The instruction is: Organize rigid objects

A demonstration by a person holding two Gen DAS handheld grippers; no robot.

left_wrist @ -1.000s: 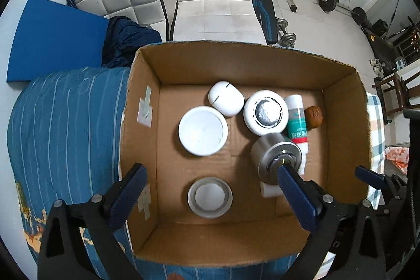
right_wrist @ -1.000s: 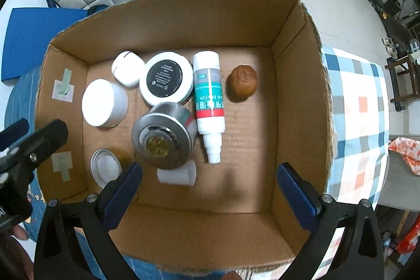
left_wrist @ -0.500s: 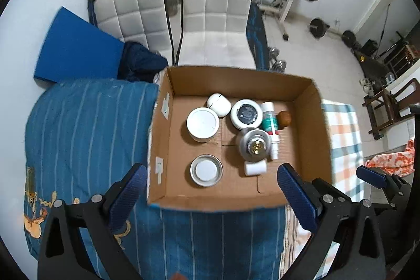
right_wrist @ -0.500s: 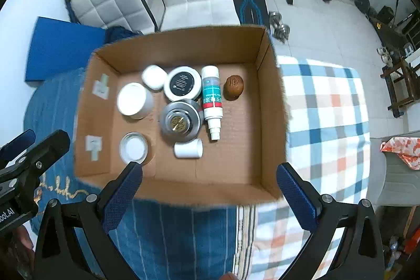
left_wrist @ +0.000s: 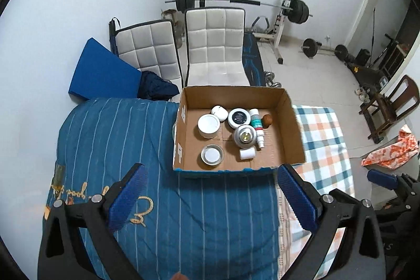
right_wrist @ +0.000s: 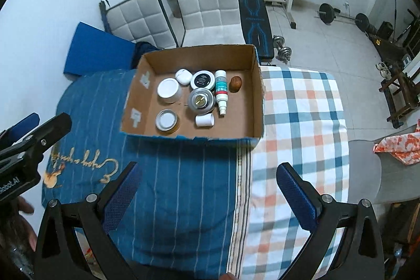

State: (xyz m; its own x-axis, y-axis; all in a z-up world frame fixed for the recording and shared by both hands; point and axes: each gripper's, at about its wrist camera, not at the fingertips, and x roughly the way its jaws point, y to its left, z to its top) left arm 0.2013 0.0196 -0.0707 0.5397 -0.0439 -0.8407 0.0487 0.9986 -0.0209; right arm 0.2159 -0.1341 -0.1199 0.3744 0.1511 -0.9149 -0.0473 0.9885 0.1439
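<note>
While both raised above bed, left gripper (left_wrist: 210, 190), right gripper (right_wrist: 210, 188) gape empty.

Before you, an open brown cardboard box (right_wrist: 256, 85) sits on the blue striped bedspread (right_wrist: 183, 180), jars and bottles clustered in its left half, two white quilted chairs (right_wrist: 207, 7) behind.

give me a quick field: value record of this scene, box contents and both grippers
surface: bed, blue striped cover beside a plaid one
container: open cardboard box on the bed
contents: white jar, white case, black-lid tin, spray bottle lying flat, brown ball, metal jar, white cap, small tin
left gripper: open, empty, above the bed short of the box
right gripper: open, empty, above the bed short of the box
loose items outside box: none seen
</note>
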